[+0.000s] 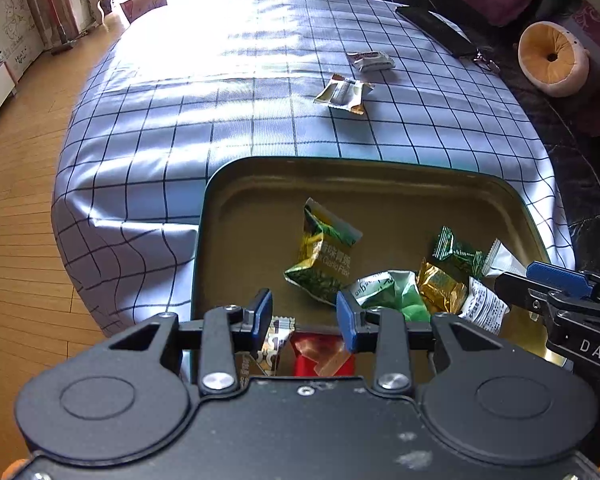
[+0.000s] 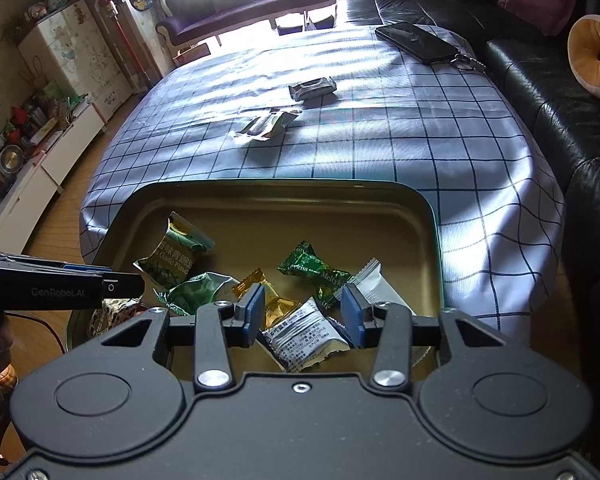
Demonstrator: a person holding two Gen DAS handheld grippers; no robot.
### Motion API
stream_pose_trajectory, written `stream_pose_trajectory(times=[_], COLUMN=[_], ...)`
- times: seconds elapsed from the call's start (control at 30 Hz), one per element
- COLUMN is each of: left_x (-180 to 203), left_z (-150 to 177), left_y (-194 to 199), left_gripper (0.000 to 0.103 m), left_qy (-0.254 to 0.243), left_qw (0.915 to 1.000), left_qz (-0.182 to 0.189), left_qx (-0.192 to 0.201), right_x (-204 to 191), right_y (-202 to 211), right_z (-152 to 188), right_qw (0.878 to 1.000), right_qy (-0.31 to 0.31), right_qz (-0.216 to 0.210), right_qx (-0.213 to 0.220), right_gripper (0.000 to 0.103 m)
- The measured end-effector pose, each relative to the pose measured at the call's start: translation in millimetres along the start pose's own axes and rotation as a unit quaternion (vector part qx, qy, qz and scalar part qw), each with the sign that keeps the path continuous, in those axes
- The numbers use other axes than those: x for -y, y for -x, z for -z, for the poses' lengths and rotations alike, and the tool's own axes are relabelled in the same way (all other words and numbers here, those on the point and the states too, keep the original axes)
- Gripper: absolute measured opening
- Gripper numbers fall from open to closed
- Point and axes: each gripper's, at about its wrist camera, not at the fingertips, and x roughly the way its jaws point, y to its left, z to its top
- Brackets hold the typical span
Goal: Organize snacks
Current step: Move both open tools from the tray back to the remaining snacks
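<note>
Several wrapped snacks lie heaped in the gold tray (image 1: 204, 216) at the near end of the table (image 1: 220, 120), among them a green garlic packet (image 1: 324, 252) and a white printed packet (image 2: 308, 336). Two more packets, a gold-green one (image 1: 344, 94) and a grey one (image 1: 370, 60), rest well apart from the tray on the checked cloth.

We see the left hand-held gripper (image 1: 303, 316) pitched steeply down over the tray's near left corner, its jaws set a narrow gap apart and gripping nothing; a red packet (image 1: 324, 360) shows beneath the gap. The right hand-held gripper (image 2: 303, 312) slants down over the tray's right side, jaws similarly apart with the white printed packet between them; we cannot tell whether the pads press on it.

Beyond lie a black phone (image 1: 436, 30) at the table's far edge and a dark sofa (image 2: 540, 100) bearing a round cushion (image 1: 552, 58).
</note>
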Motion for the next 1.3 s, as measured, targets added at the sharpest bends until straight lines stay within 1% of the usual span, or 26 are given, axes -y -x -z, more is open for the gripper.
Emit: stream_pose_trajectory(times=[0.43,1.3], left_x=[0.6,-3.3], left_z=[-16.9,-67.0], left_y=[-8.9,-46.7], left_gripper=[0.036,0.036], left_qy=[-0.001,-0.006], left_qw=[1.0000,0.9999], left_qz=[0.005,0.010], left_qx=[0.002,0.005], right_x=[-1.2,-2.4], right_y=[-7.9,-37.7], right_z=[-17.5,-58.6], right_qw=[1.000,1.000], right_qy=[0.007,0.014], right_qz=[0.002,0.006], right_qx=[0.006,0.008], right_gripper=[0.052,0.052])
